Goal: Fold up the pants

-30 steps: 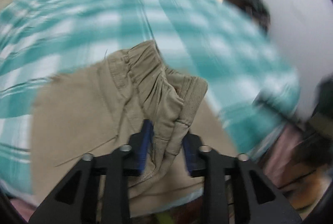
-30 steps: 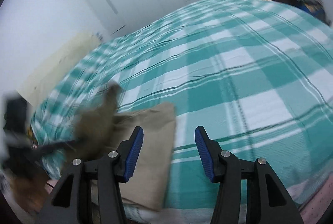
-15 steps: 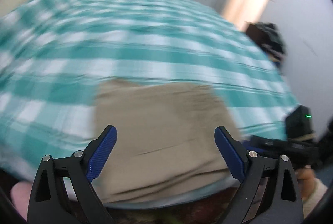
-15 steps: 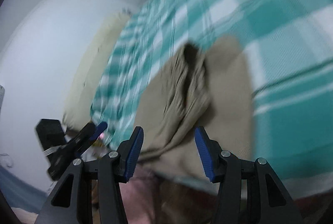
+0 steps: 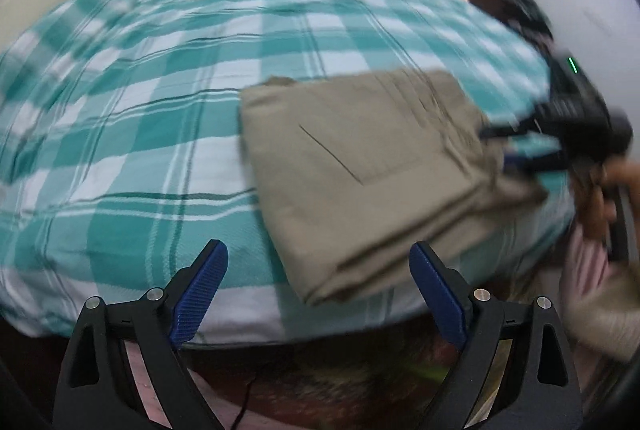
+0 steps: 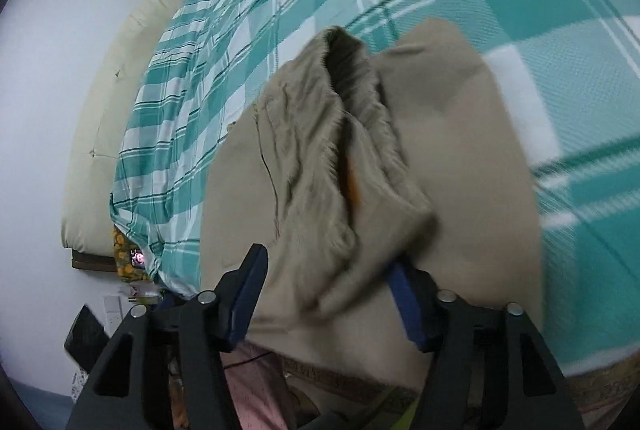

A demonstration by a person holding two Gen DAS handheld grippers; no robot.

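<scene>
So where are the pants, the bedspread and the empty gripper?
pants (image 5: 360,166): left wrist view, flat top layer of the folded stack.
bedspread (image 5: 132,134): left wrist view, bare checked cloth.
left gripper (image 5: 318,284): left wrist view, midway between its blue fingertips.

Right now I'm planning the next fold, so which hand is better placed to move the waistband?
Right. The right tongs straddle the beige pants' bunched waistband; the left tongs hang open and empty, short of the cloth.

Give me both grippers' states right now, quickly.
Left gripper: open, empty, just short of the folded pants on the bed.
Right gripper: open, fingers either side of the pants' bunched waistband, not clamped.
</scene>
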